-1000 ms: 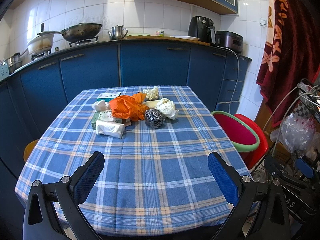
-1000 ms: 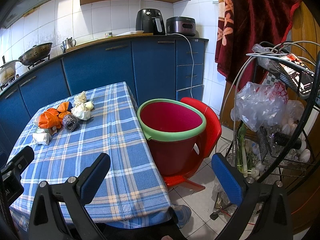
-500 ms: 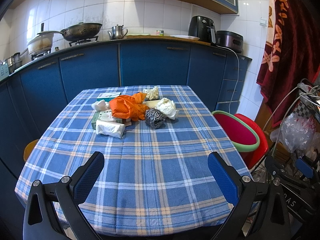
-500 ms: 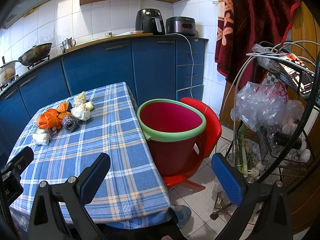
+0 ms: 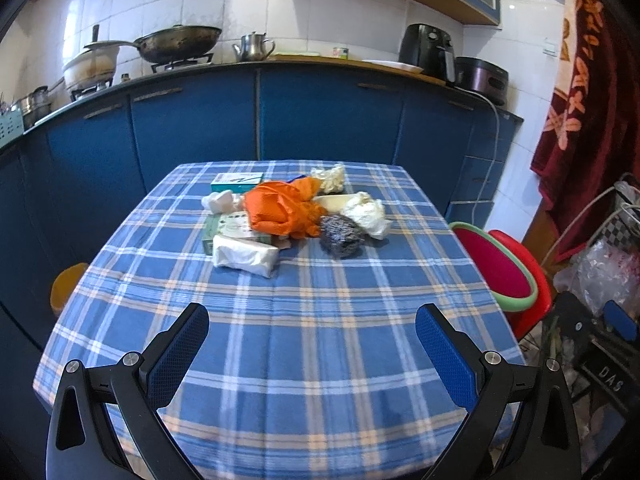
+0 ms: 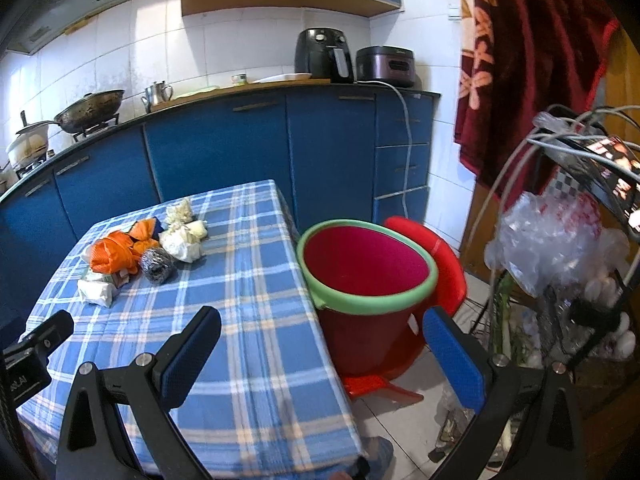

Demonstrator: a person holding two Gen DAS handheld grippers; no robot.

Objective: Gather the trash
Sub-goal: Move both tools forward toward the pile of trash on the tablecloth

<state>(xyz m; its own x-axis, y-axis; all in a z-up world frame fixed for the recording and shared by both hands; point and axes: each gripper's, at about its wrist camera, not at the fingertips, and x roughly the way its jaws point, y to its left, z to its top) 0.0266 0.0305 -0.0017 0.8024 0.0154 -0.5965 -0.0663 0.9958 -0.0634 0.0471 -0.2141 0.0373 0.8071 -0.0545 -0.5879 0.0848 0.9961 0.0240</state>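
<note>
Checked tablecloth [image 5: 312, 344] bears piled trash [image 5: 288, 212], boxes partly buried.

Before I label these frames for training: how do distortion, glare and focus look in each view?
Left wrist view: fisheye bends the blue cabinet fronts; window glare on the white wall tiles; trash pile sharp. Right wrist view: dark corner vignette, the red bucket with green rim crisp, hanging red towel bowed.

Behind the table we see blue cabinets [image 5: 328, 116] carrying a wok [image 5: 178, 42], a kettle [image 5: 252, 46] and a black air fryer [image 6: 322, 56]. A dark red towel [image 6: 524, 60] hangs at the right, above a wire rack [image 6: 580, 240] of plastic bags.
</note>
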